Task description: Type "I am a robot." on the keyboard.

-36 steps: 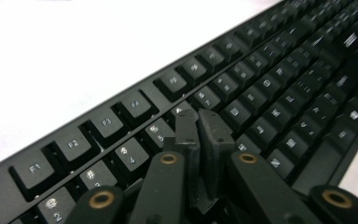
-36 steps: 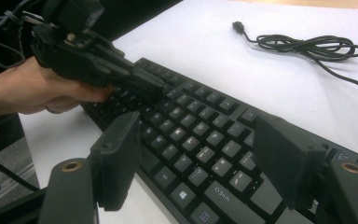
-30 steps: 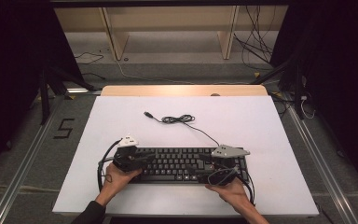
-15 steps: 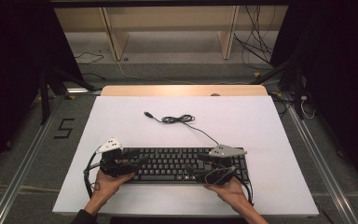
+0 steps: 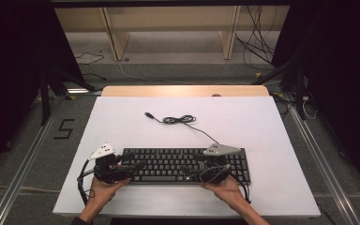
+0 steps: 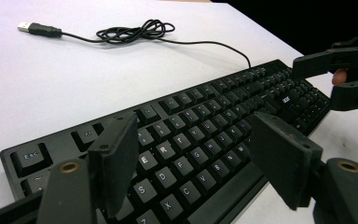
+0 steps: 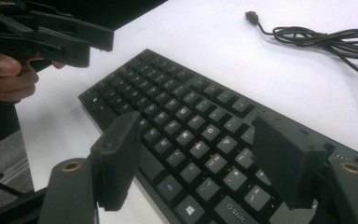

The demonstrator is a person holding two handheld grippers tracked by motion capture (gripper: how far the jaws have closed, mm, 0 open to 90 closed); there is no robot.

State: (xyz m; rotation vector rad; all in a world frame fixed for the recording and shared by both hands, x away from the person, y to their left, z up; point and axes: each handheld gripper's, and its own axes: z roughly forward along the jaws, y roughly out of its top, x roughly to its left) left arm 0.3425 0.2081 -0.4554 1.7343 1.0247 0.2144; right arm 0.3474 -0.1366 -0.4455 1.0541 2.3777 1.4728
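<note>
Black keyboard (image 5: 187,165) between both hand-held grippers, left (image 5: 133,166) and right (image 5: 192,169) (jaws wide, nothing clamped).

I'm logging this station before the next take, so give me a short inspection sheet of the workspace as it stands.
Surface: white table top, wooden strip along its far edge.
Job's things: black keyboard lying flat near the front edge, keys up.
Clutter: nothing seen.
Grippers: left gripper at the keyboard's left end, jaws just opened, nothing between them; right gripper over the keyboard's right part, jaws apart, nothing gripped.
Cables: keyboard cable loosely bundled behind the keyboard, USB plug unplugged on the table; a cable trails from each gripper.
Surroundings: wooden shelf frame behind, loose wires on the floor, a 5 marked on the floor at left.
</note>
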